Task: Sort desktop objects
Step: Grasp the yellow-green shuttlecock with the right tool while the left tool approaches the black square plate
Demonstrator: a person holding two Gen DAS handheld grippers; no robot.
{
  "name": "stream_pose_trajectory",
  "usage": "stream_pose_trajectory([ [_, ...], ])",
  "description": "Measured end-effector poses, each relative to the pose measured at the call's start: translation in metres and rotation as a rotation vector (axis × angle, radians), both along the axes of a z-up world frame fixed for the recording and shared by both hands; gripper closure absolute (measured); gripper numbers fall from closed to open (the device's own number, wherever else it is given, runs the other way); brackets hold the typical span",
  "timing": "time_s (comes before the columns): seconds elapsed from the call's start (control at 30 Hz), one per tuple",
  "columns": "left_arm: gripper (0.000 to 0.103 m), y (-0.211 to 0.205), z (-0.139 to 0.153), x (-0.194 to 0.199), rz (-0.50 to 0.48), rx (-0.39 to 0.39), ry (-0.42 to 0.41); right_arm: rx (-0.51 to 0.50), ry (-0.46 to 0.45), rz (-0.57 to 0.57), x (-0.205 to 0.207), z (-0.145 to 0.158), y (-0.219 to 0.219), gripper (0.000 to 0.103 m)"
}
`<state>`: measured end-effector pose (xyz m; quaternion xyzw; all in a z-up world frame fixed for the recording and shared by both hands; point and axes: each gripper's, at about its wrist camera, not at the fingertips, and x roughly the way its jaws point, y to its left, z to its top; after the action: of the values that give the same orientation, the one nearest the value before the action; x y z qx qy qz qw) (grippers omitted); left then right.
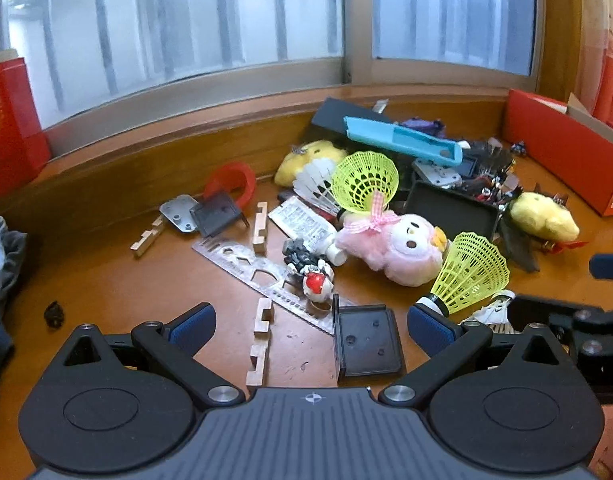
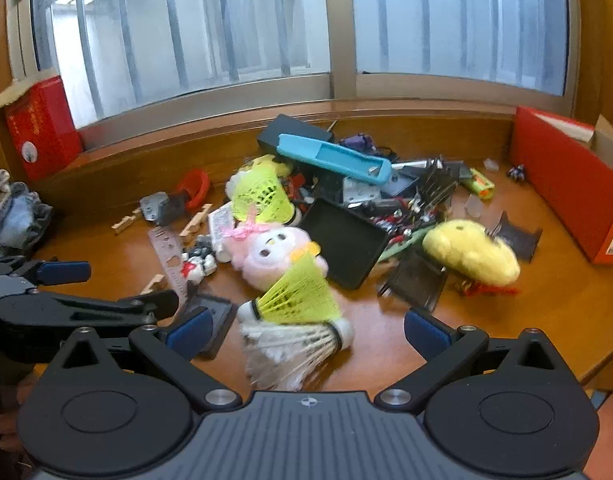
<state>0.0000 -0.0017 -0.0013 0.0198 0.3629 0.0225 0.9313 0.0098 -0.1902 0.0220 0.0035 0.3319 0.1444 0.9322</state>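
Clutter is lying across the orange-brown wooden desk (image 1: 106, 280), where the wide-open left gripper (image 1: 311, 326) is hovering over a flat black plastic plate (image 1: 368, 340) and the wide-open right gripper (image 2: 306, 330) is framing a white feather shuttlecock (image 2: 294, 346) touching a yellow mesh shuttlecock (image 2: 302, 292).

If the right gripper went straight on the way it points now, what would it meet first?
Most likely the white feather shuttlecock lying between the open right gripper fingers, with the yellow shuttlecock resting just behind it; depth is hard to judge through the fisheye.
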Motion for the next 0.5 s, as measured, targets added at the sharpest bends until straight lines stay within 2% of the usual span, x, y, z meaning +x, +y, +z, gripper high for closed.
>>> stream_pose_trajectory([
  [0.13, 0.000, -0.003, -0.002, 0.000, 0.045, 0.033, 0.042, -0.021, 0.029, 0.032, 0.011, -0.003, 0.003, 0.004],
  [0.23, 0.000, -0.008, -0.014, 0.015, 0.029, 0.031, 0.076, -0.037, 0.050, 0.055, 0.019, -0.006, 0.006, 0.006],
  [0.3, 0.000, -0.001, -0.013, 0.012, 0.014, -0.005, 0.066, -0.047, 0.065, 0.071, 0.024, -0.008, 0.007, 0.006],
  [0.5, 0.000, 0.004, -0.023, 0.008, -0.008, -0.041, 0.066, -0.076, 0.096, 0.117, 0.038, -0.012, 0.012, 0.009],
])
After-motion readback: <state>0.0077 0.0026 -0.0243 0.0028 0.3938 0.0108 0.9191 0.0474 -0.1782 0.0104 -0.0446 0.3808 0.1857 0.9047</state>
